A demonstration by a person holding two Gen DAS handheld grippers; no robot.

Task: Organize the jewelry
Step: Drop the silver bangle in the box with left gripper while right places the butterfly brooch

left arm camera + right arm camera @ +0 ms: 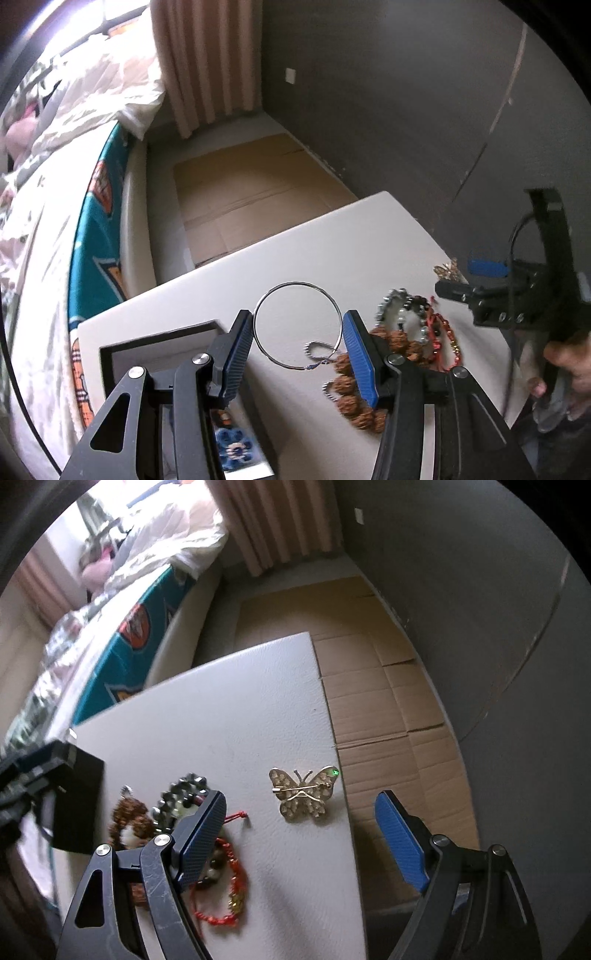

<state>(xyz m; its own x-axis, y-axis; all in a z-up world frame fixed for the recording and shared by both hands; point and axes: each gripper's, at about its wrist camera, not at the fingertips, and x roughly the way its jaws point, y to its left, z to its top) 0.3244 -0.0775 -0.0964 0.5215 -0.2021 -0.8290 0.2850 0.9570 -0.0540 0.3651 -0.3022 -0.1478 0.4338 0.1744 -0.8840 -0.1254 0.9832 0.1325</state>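
On the white table [229, 280], between the spread blue pads of the left gripper [298, 360], lies a thin silver hoop [297, 285] with a small chain loop at its near right edge. Both pads stand just outside the hoop's rim; whether they touch it cannot be told. Right of the hoop, a heap of bracelets rests on the table: brown seed beads [345, 386] nearest, a silver-bead strand [391, 301] farther back, and a red cord bracelet [439, 332] at the right. A black box [110, 354] with a pale lining sits at the left near corner of the table, partly behind the left gripper's linkage. The right gripper [452, 282] appears at the far right of this view, beside a gold brooch [447, 268].

Seen from the right wrist, the right gripper [299, 843] is spread wide above the table's right edge [258, 701], holding nothing. The butterfly brooch [303, 794] lies pin side up, between and beyond the two pads, near the table's right edge. The left pad [201, 838] overlaps the bracelet heap, where the red cord [225, 904], the seed beads [129, 816] and the silver beads [183, 788] show. Flattened cardboard [388, 701] covers the floor beyond the table, and a bed [122, 627] stands at the far left.
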